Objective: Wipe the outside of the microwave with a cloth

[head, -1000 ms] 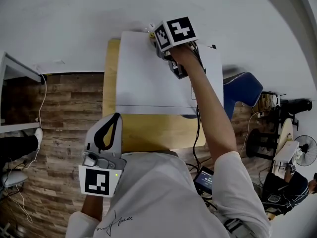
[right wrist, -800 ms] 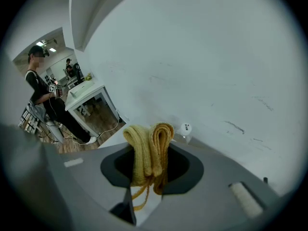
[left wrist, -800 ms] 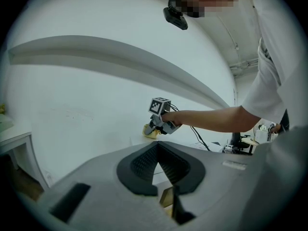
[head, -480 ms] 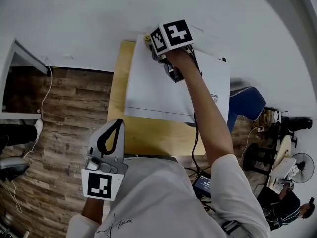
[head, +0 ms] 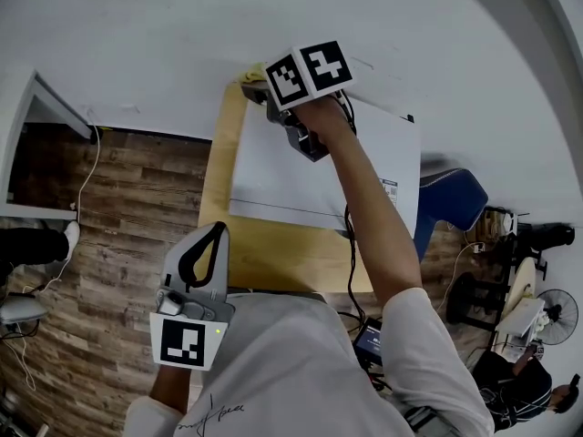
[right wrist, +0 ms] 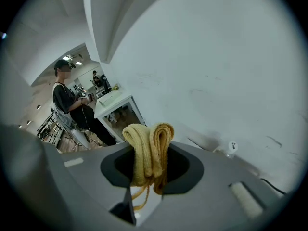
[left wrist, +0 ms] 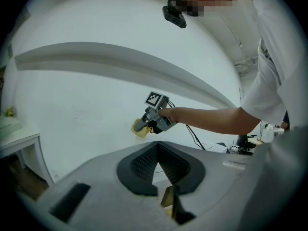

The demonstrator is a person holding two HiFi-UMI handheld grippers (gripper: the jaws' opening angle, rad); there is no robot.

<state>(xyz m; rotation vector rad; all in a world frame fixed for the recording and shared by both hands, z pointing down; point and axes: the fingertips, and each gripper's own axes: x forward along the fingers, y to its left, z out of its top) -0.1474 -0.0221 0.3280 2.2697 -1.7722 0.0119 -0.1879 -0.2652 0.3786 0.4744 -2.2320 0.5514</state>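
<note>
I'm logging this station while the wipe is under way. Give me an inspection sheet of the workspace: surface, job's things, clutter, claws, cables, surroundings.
Surface: wooden table against a white wall.
Job's things: white microwave on the table; yellow cloth bunched at the microwave's far left top corner.
Clutter: nothing seen.
Claws: right claw shut on the cloth; left claw shut and empty, held low by the person's body.
Cables: black cable runs along the right arm; white cable hangs by the white desk.
Surroundings: wood floor, blue chair, fan; another person shows in the right gripper view.
</note>
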